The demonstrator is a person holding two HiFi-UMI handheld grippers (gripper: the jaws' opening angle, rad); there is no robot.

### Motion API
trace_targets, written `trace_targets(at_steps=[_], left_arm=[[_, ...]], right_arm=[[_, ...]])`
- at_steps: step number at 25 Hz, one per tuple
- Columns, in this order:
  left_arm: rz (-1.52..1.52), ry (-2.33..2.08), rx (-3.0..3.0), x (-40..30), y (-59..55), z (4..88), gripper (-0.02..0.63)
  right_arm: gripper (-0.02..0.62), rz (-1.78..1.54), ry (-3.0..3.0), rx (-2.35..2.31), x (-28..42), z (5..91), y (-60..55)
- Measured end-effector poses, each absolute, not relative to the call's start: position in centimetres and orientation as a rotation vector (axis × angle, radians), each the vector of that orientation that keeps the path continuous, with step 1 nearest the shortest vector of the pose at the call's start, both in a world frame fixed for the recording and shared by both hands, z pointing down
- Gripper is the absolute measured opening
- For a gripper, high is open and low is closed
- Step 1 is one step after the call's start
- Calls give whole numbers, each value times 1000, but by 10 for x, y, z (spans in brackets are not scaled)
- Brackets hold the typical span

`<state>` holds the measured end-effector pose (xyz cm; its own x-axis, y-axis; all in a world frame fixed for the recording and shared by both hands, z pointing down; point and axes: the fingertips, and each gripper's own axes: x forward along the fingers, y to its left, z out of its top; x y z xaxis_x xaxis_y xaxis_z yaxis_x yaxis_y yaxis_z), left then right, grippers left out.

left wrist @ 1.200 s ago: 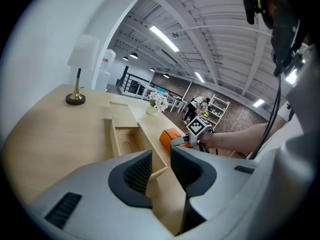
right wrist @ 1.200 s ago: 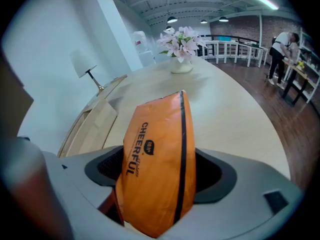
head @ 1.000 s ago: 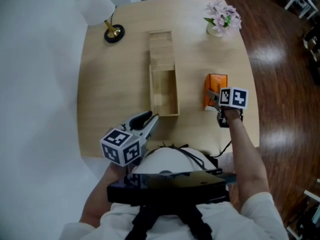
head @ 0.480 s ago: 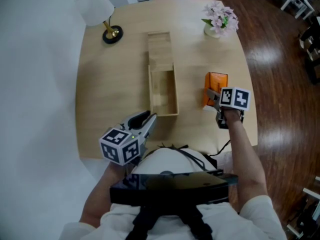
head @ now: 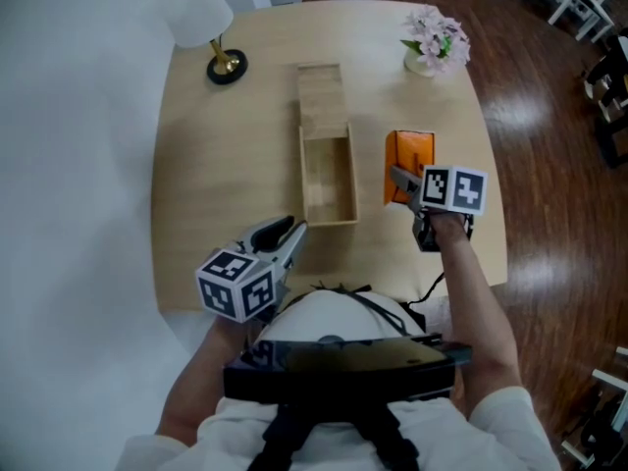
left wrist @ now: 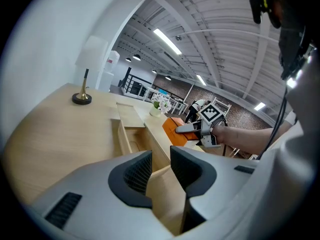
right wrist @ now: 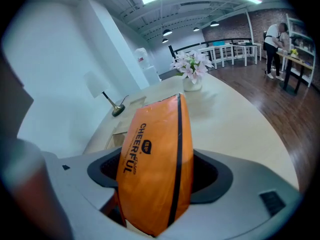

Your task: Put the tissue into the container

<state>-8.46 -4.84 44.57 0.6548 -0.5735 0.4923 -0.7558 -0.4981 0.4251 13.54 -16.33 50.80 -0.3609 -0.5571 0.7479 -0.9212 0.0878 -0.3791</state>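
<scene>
I have right tool [head: 397, 180] clenched on tissue pack [head: 409, 153] just right of container [head: 305, 180], left tool [head: 285, 234] released and empty; I'd align pack lengthwise over its open half before releasing.

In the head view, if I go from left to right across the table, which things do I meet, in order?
lamp → wooden container → orange tissue pack. The flowers overlap the pack sideways, so I leave them out.

Grey left tool [head: 293, 230], right tool [head: 395, 176]; marker cubes [head: 237, 285]; white sleeves [head: 502, 415].
</scene>
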Motion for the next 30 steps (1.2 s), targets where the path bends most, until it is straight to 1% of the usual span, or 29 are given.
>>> trace_targets(at_steps=[18,26,30], left_arm=[[356,-1033,2236,-117,-46,448,112],[361,-1007,2234,-127,-44,453,112],[350,-1006,2231,-132,-47,454,112]], right_arm=[[382,1117,-2073,1345,35,475,-167],[382,1113,-2091,1281,-13,483,-164],[382,1107,-2063,1269,-25,496,-160]])
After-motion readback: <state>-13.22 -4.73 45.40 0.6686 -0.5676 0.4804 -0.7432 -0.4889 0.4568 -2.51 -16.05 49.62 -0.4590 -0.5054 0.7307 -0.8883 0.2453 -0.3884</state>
